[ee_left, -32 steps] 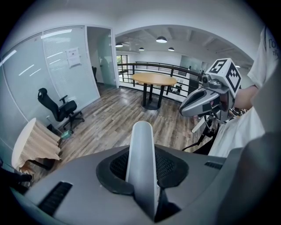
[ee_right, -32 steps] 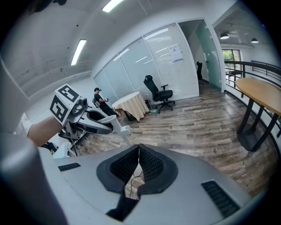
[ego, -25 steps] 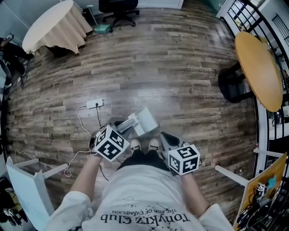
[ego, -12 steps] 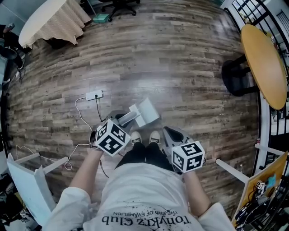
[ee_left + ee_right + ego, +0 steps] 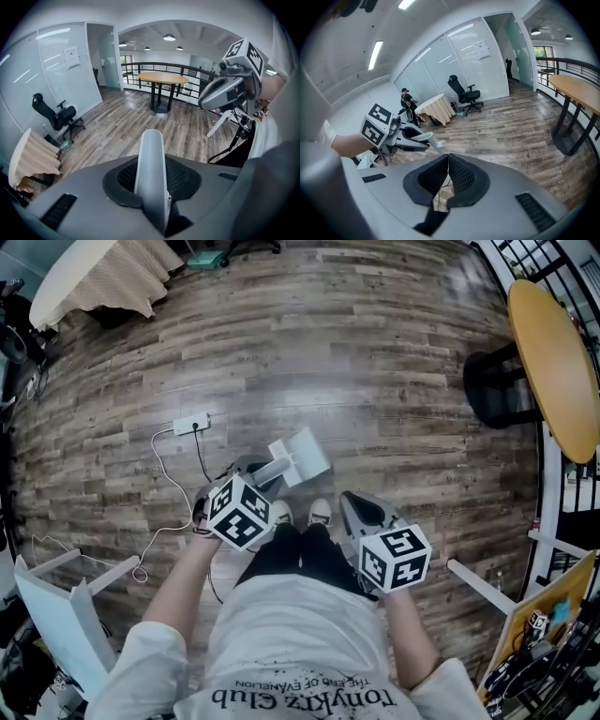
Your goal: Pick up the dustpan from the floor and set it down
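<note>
Left gripper (image 5: 152, 185) clamped on dustpan (image 5: 302, 456) handle (pan just ahead of shoes (image 5: 279, 514)), right gripper (image 5: 447, 174) closed, empty.

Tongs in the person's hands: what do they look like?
The tongs are two grey plastic grippers, the left gripper and the right gripper. They have smooth rounded shells with black ribbed pads at the jaws. Each carries a white cube printed with black square markers. The person wears a white T-shirt with dark lettering and loose white sleeves.

White printed T-shirt (image 5: 300, 638), black shorts (image 5: 298, 557)
</note>
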The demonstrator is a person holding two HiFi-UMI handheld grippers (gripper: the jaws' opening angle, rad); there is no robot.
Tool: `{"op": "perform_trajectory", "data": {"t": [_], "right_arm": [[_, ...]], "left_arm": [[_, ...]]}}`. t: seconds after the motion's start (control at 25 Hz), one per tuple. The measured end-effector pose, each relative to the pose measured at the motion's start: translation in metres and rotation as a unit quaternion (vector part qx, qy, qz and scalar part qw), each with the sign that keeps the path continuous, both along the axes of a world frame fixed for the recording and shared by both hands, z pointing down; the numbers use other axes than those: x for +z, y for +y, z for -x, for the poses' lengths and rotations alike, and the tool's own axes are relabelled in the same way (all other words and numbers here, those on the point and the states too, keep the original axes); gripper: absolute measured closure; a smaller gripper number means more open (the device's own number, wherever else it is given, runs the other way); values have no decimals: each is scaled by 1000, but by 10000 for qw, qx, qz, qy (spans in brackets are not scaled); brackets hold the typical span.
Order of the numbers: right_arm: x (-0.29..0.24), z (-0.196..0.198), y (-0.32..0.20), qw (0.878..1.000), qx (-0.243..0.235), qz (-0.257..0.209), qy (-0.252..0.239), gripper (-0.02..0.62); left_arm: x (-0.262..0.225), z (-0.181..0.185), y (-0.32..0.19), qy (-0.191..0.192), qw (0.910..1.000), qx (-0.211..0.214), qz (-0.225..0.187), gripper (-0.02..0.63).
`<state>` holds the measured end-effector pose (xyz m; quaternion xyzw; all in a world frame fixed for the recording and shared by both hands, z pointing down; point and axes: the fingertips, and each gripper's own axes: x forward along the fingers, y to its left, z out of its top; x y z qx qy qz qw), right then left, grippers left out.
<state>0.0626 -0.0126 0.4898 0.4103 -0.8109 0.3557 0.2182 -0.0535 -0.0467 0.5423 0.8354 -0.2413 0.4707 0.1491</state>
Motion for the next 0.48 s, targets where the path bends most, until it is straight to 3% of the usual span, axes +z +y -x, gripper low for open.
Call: {"op": "perform_trajectory", "data": {"t": [0.48], "right_arm": [[20, -5, 3, 9994, 162, 294, -86, 569]], "left_arm": [[40, 0, -16, -22, 10000, -83, 40, 497]]}}
